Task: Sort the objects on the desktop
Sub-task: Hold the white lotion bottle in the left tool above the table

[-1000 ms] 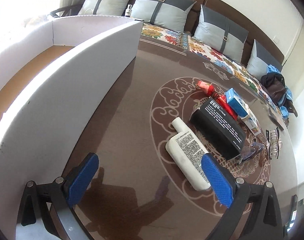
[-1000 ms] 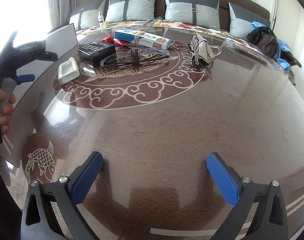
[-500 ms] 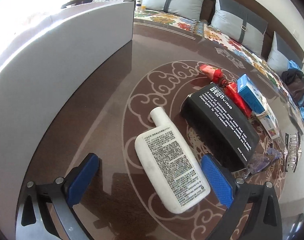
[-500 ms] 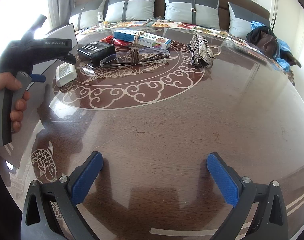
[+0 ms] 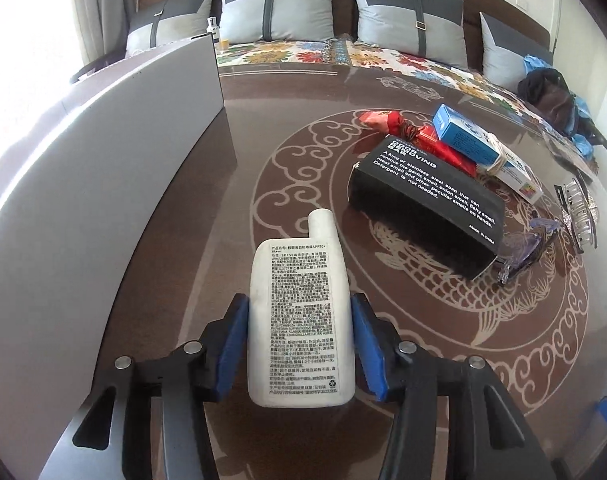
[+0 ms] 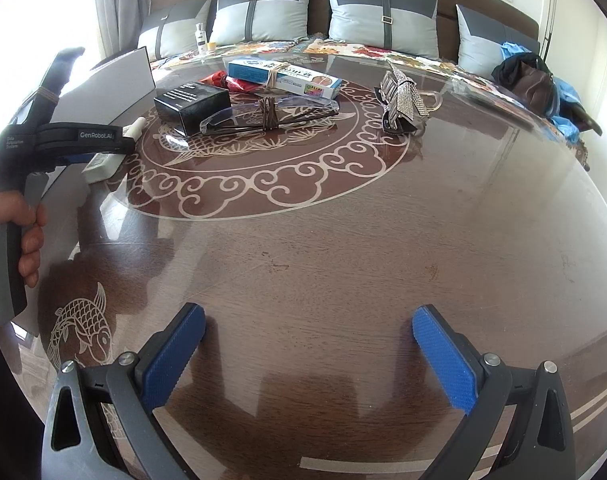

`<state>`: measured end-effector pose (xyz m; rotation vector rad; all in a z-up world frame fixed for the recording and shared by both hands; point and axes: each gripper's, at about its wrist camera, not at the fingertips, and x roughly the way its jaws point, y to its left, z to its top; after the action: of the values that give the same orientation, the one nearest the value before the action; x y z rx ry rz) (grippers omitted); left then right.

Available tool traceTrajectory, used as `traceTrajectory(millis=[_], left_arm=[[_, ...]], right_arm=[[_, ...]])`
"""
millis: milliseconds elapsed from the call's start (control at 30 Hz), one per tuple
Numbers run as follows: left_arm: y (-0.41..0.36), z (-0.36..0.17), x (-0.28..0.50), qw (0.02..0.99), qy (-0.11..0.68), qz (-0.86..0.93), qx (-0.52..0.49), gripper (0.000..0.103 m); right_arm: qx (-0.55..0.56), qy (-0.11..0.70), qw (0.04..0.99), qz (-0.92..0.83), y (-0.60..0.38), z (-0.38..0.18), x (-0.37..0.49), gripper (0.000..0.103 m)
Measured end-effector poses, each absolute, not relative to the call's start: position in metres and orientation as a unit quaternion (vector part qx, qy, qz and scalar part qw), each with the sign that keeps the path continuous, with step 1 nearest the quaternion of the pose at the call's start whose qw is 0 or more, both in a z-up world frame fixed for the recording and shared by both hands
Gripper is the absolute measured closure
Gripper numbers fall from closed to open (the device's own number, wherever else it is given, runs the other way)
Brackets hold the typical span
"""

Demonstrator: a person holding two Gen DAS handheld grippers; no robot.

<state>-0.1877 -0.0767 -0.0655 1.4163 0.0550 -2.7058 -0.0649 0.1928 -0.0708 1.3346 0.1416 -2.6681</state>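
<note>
In the left wrist view, the left gripper [image 5: 299, 344] is closed on the flat white plastic bottle with printed black text [image 5: 301, 320], whose lower half is clamped between the two blue pads [image 5: 235, 344] at 6 o'clock, its cap pointing toward 12 o'clock over the dark brown wooden table with pale scroll and fish inlay [image 5: 423, 360]. At about 9 o'clock, the tall curved wall of a white cardboard box [image 5: 103, 168] is seen beside the bottle. Farther out, toward 1 o'clock, a black rectangular carton with white lettering [image 5: 427, 196] lies on the table, and just beyond it a red foil packet [image 5: 423, 136] and a blue-and-white carton tied with a rubber band [image 5: 479, 148] are found. At 3 o'clock, clear-framed glasses [image 5: 523, 248] touch the black carton's near corner, with a rhinestone hair claw [image 5: 579, 212] near them. In the right wrist view, the right gripper [image 6: 307, 352] is held wide open above bare table at 6 o'clock, nothing between its blue pads. At 9 o'clock, the person's left hand [image 6: 11, 236] is wrapped around the left tool's handle. At 12 o'clock, grey cushions [image 6: 263, 16] are lined along a sofa behind the table.
</note>
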Motion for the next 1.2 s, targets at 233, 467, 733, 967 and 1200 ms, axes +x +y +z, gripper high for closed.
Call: traceTrajectory(millis=[233, 467, 733, 967, 1200], left_arm=[[-0.082, -0.064, -0.14, -0.036, -0.023, -0.886, 0.462, 0.052], [-0.086, -0.063, -0.102, -0.076, -0.034, -0.882, 0.463, 0.052], [-0.083, -0.07, -0.098, -0.051, -0.033, -0.887, 0.457, 0.011], [-0.088, -0.074, -0.1, -0.043, -0.021, -0.884, 0.465, 0.0], [-0.088, -0.074, -0.101, -0.043, -0.022, -0.884, 0.465, 0.0]], right_arm=[[0.445, 0.047, 0.077, -0.891, 0.193, -0.071, -0.065, 0.0], [0.445, 0.047, 0.077, -0.891, 0.193, -0.071, -0.065, 0.0], [0.444, 0.047, 0.078, -0.891, 0.193, -0.071, -0.064, 0.0], [0.444, 0.047, 0.078, -0.891, 0.193, -0.07, -0.064, 0.0], [0.444, 0.047, 0.078, -0.891, 0.193, -0.07, -0.064, 0.0]])
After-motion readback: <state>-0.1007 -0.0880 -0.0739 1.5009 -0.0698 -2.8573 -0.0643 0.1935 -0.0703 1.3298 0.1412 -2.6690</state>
